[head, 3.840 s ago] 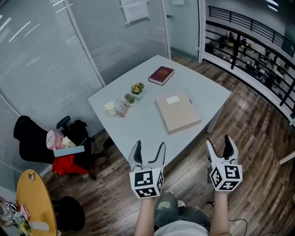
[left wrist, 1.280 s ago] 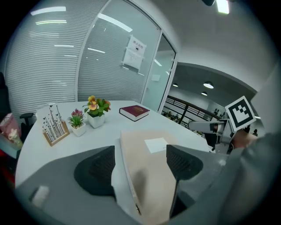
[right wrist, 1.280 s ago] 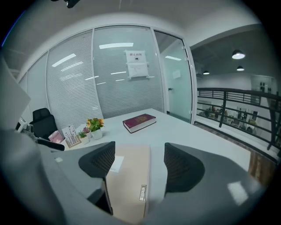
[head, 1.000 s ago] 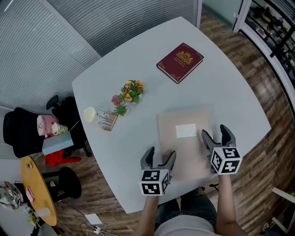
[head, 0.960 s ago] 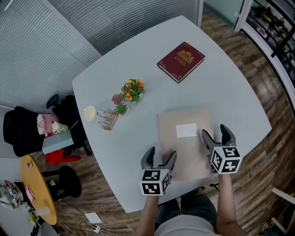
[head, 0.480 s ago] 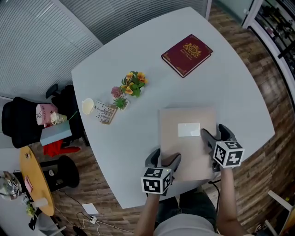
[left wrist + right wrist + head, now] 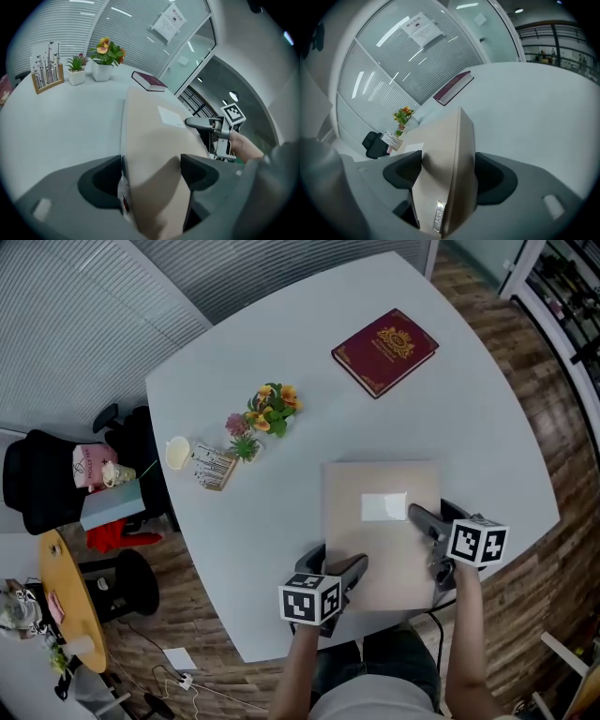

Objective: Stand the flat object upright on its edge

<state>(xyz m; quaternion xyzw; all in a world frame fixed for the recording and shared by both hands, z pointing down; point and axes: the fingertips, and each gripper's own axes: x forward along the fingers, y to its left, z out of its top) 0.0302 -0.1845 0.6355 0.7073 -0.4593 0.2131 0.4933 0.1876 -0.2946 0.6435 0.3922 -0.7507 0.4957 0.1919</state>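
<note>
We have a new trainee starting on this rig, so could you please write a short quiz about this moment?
1. True or false: the red book lies apart from the beige flat box.
2. What sits between the jaws of the left hand-held gripper? A) the box's near edge; B) a flower pot; C) nothing.
3. How many potted plants stand on the table?

Key: 1 true; 2 A; 3 two.
</note>
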